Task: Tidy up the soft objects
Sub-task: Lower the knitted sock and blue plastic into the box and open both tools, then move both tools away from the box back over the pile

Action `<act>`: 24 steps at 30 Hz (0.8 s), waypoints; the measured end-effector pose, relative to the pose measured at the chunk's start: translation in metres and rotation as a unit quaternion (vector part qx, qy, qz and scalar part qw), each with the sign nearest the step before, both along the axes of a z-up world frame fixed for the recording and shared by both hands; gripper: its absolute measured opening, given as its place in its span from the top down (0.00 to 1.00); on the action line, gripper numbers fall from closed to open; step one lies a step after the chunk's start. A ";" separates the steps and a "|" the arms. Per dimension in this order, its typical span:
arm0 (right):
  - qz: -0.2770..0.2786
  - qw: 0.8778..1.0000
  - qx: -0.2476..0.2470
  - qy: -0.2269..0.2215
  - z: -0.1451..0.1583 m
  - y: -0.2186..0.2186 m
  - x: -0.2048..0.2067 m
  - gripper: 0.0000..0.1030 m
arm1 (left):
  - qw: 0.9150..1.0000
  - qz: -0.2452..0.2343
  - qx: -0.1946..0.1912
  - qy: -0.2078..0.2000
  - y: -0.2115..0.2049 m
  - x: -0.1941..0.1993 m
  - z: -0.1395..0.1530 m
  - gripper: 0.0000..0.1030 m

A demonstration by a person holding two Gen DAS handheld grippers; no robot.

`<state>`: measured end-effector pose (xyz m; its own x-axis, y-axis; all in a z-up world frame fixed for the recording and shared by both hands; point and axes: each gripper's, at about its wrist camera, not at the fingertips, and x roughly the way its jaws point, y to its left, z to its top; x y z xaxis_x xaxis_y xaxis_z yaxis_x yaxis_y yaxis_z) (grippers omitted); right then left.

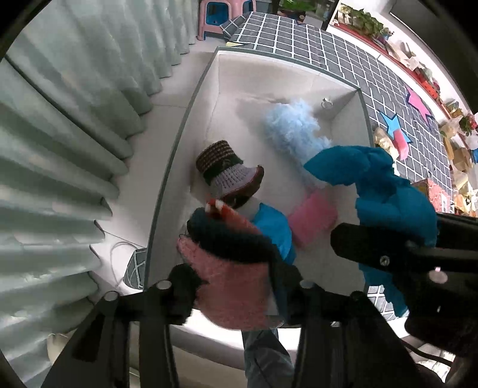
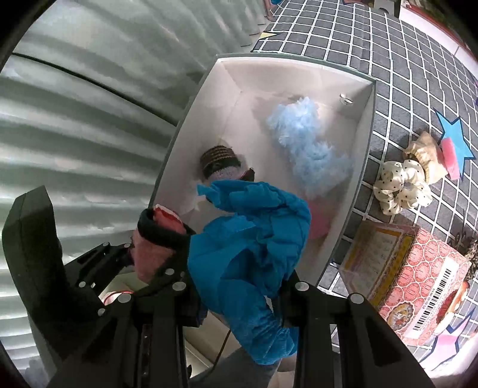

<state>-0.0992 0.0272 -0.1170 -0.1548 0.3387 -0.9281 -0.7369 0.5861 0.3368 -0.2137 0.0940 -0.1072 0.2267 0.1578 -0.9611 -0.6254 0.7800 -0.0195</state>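
Observation:
A white box (image 1: 167,179) (image 2: 369,134) stands on a grey checked cloth. Inside it lie a light-blue fluffy piece (image 1: 292,128) (image 2: 310,149), a small striped knit hat (image 1: 224,170) (image 2: 218,162) and a pink pad (image 1: 313,221). My left gripper (image 1: 236,283) (image 2: 155,253) hangs over the box's near corner. Between its fingers sits a pink knit sock (image 1: 233,286) with a dark cuff, touching both pads. My right gripper (image 2: 242,283) (image 1: 394,235) is shut on a crumpled blue cloth (image 2: 248,238) (image 1: 388,194) above the box's near end.
On the checked cloth (image 2: 388,74) to the right of the box lie a dotted cream scrunchie (image 2: 400,188), a pink sponge (image 2: 451,158) and a red patterned carton (image 2: 418,274). A pale curtain (image 1: 59,149) hangs on the left. A pink stool (image 1: 221,15) stands beyond.

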 end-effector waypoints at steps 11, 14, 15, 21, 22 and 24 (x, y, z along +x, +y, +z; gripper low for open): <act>0.000 1.000 0.017 -0.014 0.012 -0.005 0.002 0.22 | 1.000 0.014 0.000 -0.013 0.005 -0.002 0.006 0.11; 0.001 0.999 0.021 -0.024 0.018 -0.006 0.003 0.22 | 1.000 0.021 -0.004 -0.013 0.007 -0.002 0.006 0.08; 0.001 0.999 0.023 -0.026 0.019 -0.007 0.003 0.22 | 1.000 0.023 -0.006 -0.011 0.007 -0.001 0.006 0.08; -0.008 0.998 0.030 -0.047 0.031 -0.015 0.007 0.00 | 0.997 0.051 -0.049 -0.018 0.018 0.001 0.004 0.06; -0.010 0.998 0.032 -0.051 0.035 -0.017 0.009 0.00 | 0.997 0.049 -0.050 -0.023 0.017 0.002 0.006 0.06; -0.011 0.997 0.040 -0.063 0.045 -0.023 0.011 0.00 | 0.998 0.042 -0.040 -0.035 0.014 0.005 0.015 0.06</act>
<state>-0.0883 0.0043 -0.0724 -0.0304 0.4145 -0.9096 -0.7633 0.5779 0.2889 -0.2086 0.1077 -0.0927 0.2827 0.1020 -0.9538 -0.6836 0.7189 -0.1258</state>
